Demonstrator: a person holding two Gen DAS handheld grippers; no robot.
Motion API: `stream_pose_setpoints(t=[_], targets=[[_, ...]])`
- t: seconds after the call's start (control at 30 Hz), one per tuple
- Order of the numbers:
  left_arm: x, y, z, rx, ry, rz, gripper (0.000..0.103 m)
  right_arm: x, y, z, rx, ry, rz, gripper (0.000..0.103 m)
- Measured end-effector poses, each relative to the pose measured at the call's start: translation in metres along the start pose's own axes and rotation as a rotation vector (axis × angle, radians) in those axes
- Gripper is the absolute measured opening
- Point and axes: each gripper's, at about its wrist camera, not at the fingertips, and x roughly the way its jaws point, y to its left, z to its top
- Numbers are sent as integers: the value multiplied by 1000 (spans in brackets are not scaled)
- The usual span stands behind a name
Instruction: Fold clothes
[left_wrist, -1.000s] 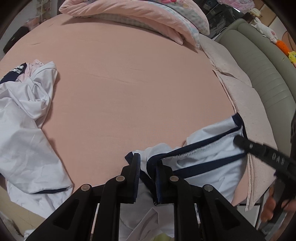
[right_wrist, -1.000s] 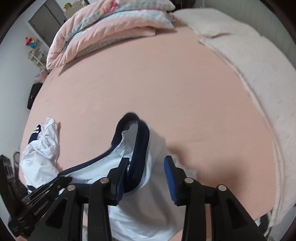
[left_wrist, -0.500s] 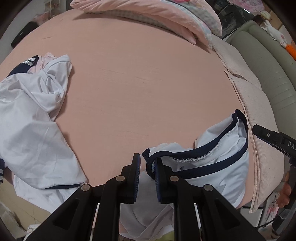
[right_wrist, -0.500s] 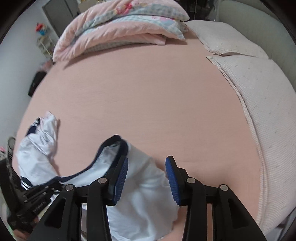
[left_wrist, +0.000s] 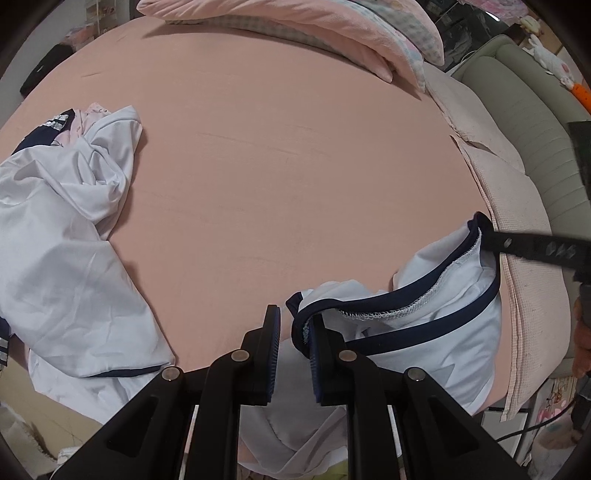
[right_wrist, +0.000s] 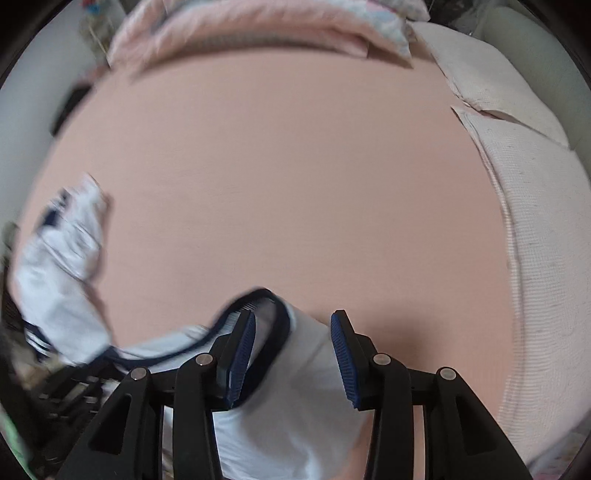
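At the near edge of the salmon-pink bed (left_wrist: 280, 177), a white garment with navy-blue banding along its opening (left_wrist: 436, 325) lies half off the mattress, its trimmed edge running as a long line from the left claw (left_wrist: 293, 354) across to the right claw (right_wrist: 293, 354). That line is what the coming move seems to turn on: each claw sits at one end of the band, so neither is nearer, and the cloth spans the gap between them.

The left claw points steeply down, its jaws drawn close together. The navy trim bunches against its right finger, and it looks to be nipping that corner, though the exact pinch is hard to see. The right claw also tips steeply down, its jaws standing partly apart; one finger is tucked inside the banded opening and the other rests outside on white cloth, so the layer sits between them without being squeezed.

A second crumpled white garment (left_wrist: 70, 236) lies well apart on the left side of the bed. A folded pink quilt (left_wrist: 295, 22) sits at the far end.
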Motion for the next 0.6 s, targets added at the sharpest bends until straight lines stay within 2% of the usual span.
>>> stream_pose_setpoints(t=[0.07,0.23,0.33,0.47,0.5,0.53,0.57,0.6], targets=[[2,-2,1,0,2,1,13,12,4,3,-42,46,-44,42],[8,-10,4,11,5,4,13,37,0,10,-19,136,36,42],[10,-10,4,10,5,-3,13,49,-1,13,-7,154,7,42],[12,-6,4,-5,11,-11,13,53,-5,9,4,108,-23,40],[12,-4,4,-12,14,-19,13,53,-9,6,24,97,-21,37],[13,-3,4,-19,17,-28,13,52,-14,3,47,85,-18,22],[12,-2,4,-24,18,-37,13,51,-19,-1,71,74,-14,16],[12,-3,4,-26,18,-43,13,47,-24,-5,91,52,-15,16]])
